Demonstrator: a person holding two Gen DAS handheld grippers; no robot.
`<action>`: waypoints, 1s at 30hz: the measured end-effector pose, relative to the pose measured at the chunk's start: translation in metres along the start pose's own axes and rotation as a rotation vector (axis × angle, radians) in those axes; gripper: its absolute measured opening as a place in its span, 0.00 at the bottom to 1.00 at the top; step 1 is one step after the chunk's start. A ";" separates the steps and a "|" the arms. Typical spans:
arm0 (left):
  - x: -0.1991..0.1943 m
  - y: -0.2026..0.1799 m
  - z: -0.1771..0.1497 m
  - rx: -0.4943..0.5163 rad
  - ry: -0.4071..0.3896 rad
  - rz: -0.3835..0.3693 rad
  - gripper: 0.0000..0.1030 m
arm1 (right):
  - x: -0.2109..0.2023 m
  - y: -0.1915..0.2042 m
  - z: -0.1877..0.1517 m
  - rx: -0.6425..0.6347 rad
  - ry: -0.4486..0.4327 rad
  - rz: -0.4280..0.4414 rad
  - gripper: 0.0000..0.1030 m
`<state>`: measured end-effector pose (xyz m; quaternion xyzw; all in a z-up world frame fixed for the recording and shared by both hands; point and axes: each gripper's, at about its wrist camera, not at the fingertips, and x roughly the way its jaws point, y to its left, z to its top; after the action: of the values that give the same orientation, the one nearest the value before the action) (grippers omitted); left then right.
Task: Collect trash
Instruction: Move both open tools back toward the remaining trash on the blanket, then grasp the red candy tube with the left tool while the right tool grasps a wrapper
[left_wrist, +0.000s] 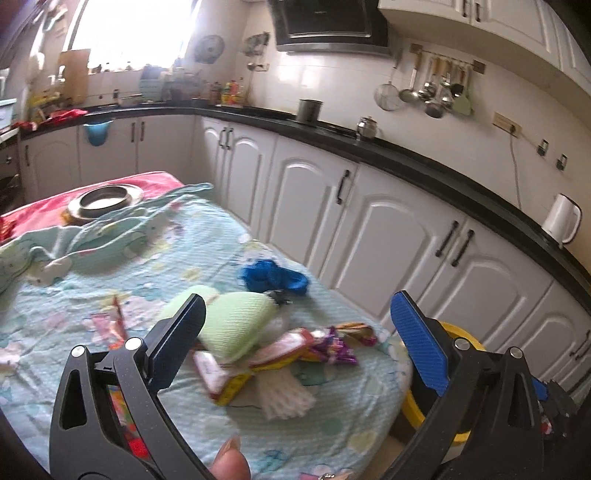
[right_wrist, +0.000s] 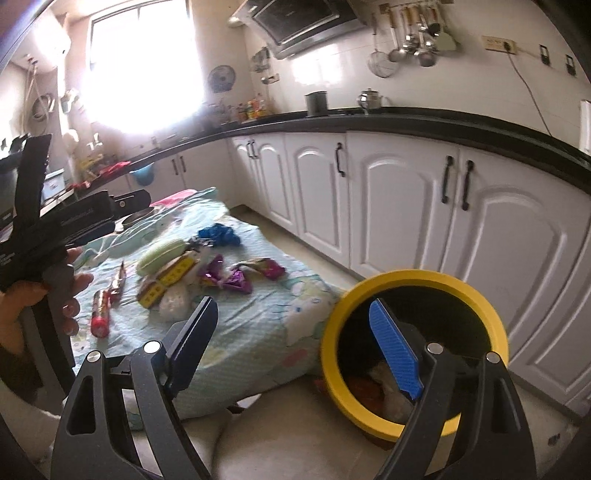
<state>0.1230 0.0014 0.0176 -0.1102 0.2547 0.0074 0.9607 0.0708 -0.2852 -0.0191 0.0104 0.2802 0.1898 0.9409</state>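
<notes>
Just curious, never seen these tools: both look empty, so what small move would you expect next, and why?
Probably the left gripper eases forward and down onto the purple wrapper nearest it. Both grippers stand open and hold nothing, wrappers still lie on the cloth-covered table, and the yellow-rimmed bin waits beside it under the right gripper.

Low counter draped in a pale turquoise patterned cloth, strewn with litter

The cloth-covered counter (left_wrist: 207, 236) is seen beside white cabinets, a red cloth (left_wrist: 44, 210) showing at its far end under a round metal dish (left_wrist: 105, 199). On the turquoise cloth lie a crumpled blue plastic bag (left_wrist: 273, 278), a pale green ribbed pouch (left_wrist: 236, 317), purple foil wrappers (left_wrist: 332, 347), a yellow and red packet (right_wrist: 168, 282), a white crumpled wrapper (right_wrist: 175, 304) and a red cylindrical tube (right_wrist: 100, 314). On the floor (right_wrist: 295, 435), just beside the counter's corner, a yellow-rimmed black bin (right_wrist: 332, 332) is stood.
</notes>
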 end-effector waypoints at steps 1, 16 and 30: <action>-0.001 0.006 0.000 -0.007 -0.001 0.013 0.89 | 0.003 0.004 0.001 -0.004 0.004 0.013 0.79; -0.017 0.086 -0.013 -0.093 0.034 0.190 0.89 | 0.044 0.069 0.028 -0.070 0.019 0.171 0.79; -0.013 0.133 -0.043 -0.194 0.140 0.223 0.89 | 0.123 0.086 0.056 0.167 0.135 0.147 0.67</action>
<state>0.0810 0.1225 -0.0397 -0.1738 0.3296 0.1308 0.9187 0.1646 -0.1555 -0.0257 0.0965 0.3564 0.2345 0.8993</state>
